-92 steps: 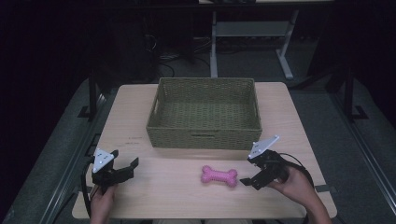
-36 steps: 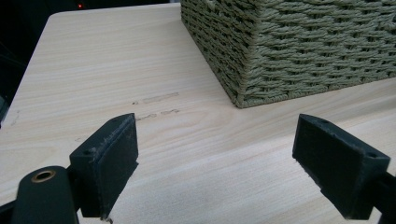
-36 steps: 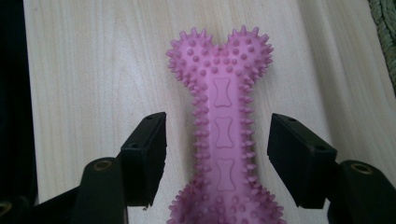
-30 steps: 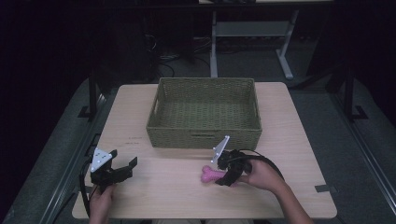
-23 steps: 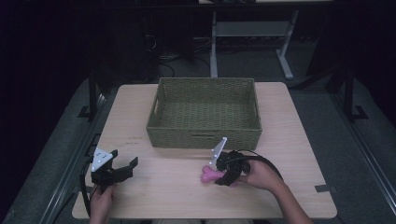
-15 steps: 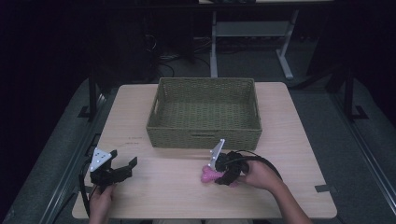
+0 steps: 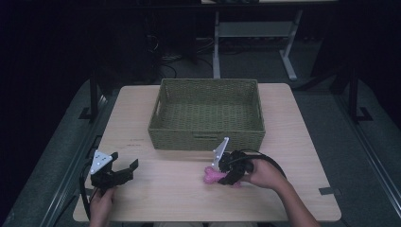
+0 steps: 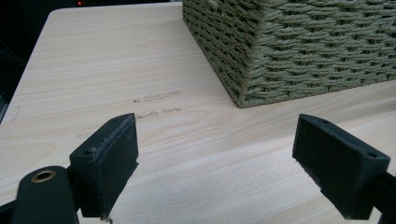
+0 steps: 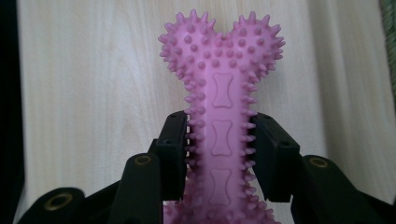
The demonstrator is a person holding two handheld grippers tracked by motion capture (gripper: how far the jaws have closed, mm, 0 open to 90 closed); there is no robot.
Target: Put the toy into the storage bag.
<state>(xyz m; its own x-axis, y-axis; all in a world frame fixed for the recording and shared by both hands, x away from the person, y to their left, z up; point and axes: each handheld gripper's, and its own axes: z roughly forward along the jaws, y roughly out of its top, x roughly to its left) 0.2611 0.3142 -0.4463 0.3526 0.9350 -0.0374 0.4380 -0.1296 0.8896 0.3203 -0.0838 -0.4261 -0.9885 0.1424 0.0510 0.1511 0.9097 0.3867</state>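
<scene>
Your right gripper (image 9: 219,158) has just been closing, and its jaws now clamp the shaft of the pink spiked rubber bone (image 9: 220,100), one pad on each flank, with the knobbed end projecting beyond the tips and the toy lying on the table (image 7: 161,189). Your left gripper (image 8: 229,163) stands with jaws wide apart, nothing between them. Risk: the pads bear on soft spikes, so the bone may pivot or slip on lifting, or catch the wicker basket (image 7: 206,137) rim ahead.

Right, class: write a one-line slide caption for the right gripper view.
Right gripper shut on the shaft of a spiky pink bone toy above the pale wooden table.
</scene>
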